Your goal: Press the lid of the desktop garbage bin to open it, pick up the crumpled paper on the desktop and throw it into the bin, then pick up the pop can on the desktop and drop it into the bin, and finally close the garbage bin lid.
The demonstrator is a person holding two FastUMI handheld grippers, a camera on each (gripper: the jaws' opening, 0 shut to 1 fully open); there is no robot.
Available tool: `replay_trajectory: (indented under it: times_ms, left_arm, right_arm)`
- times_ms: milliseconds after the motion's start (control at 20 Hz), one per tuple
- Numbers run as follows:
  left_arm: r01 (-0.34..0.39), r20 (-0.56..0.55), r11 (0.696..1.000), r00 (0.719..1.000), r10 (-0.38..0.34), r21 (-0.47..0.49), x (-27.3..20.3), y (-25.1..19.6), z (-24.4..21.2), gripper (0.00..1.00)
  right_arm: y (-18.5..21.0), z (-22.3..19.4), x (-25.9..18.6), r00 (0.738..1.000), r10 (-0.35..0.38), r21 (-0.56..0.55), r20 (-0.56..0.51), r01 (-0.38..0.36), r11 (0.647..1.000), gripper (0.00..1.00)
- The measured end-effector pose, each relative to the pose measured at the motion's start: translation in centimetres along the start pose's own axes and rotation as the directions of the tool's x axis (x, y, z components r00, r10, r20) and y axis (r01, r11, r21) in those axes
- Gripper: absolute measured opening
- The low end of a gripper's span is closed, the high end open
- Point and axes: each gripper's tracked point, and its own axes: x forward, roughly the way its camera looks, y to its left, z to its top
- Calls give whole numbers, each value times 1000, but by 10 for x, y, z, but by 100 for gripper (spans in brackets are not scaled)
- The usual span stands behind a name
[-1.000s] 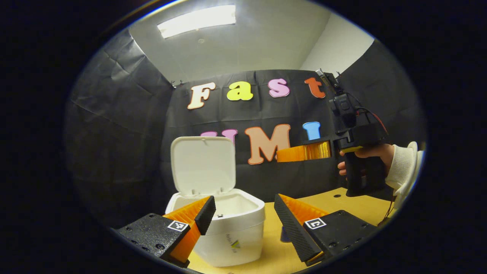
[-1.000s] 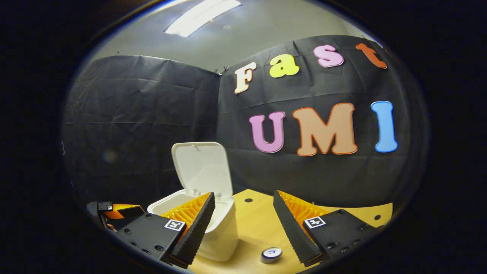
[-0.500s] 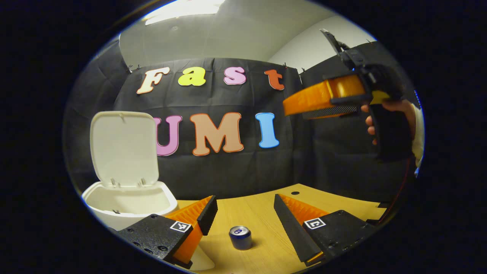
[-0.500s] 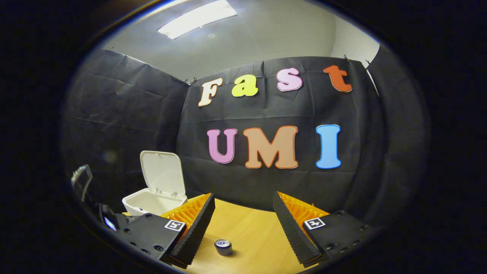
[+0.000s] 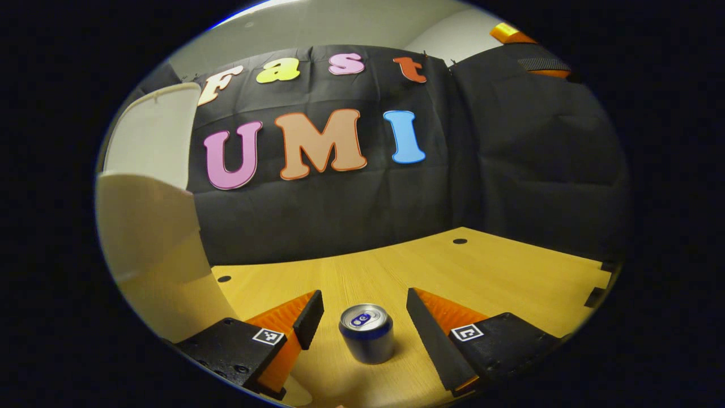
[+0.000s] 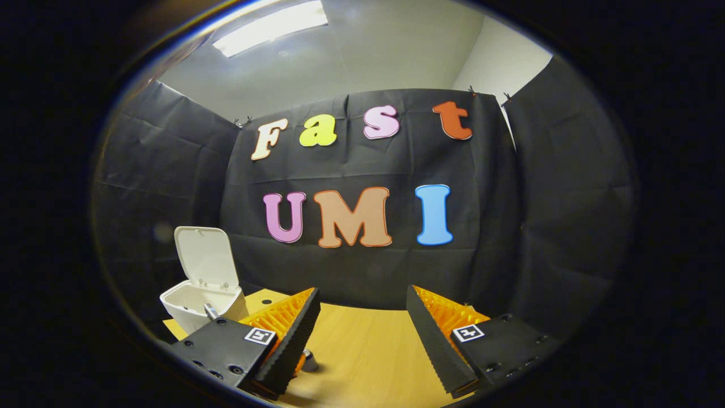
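Note:
A silver-and-blue pop can (image 5: 366, 333) stands upright on the wooden desktop (image 5: 481, 272). My left gripper (image 5: 363, 301) is open, low over the desk, with the can between its fingers and a gap on each side. The white bin (image 5: 148, 238) looms close on the left with its lid (image 5: 152, 136) raised. In the right gripper view the bin (image 6: 192, 302) stands far left with its lid (image 6: 205, 255) up. My right gripper (image 6: 362, 333) is open and holds nothing. The can (image 6: 309, 361) peeks out behind its left finger.
Part of the right gripper (image 5: 529, 55) shows high at the top right of the left gripper view. Black cloth walls close the desk at the back and right. Small round holes (image 5: 460, 241) dot the desktop, which stretches open to the right of the can.
My left gripper swung right from the bin and dropped toward the desk, so the can now sits between its fingers. My right gripper drew back; the bin looks smaller in its view.

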Motion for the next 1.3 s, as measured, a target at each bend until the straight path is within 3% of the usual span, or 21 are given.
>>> replay_trajectory:
  times_ms: [200,550,600,900,1100,1300]
  left_arm:
    - [26,-49,1000,998,-26,2,13,-12,-27,90]
    - [-7,-148,999,989,3,-31,32,-9,-66,87]
    - [-10,-163,999,987,3,-44,32,-9,-72,83]
    - [14,-177,999,984,-20,-36,34,-20,-68,77]
    - [55,-109,997,992,-61,-59,25,-38,-24,76]
    - [95,-9,992,995,-97,-88,10,-52,56,76]
  right_arm:
    - [-7,-19,-8,998,-54,-7,-43,54,999,97]
    - [-8,-27,-12,995,-79,14,-63,80,997,97]
    - [-8,-29,-12,995,-80,18,-66,81,997,97]
    - [-17,-31,-15,993,-91,32,-74,94,995,97]
    - [-26,-36,-15,992,-97,15,-86,98,995,97]
    - [-36,-39,-15,992,-75,10,-97,76,997,97]
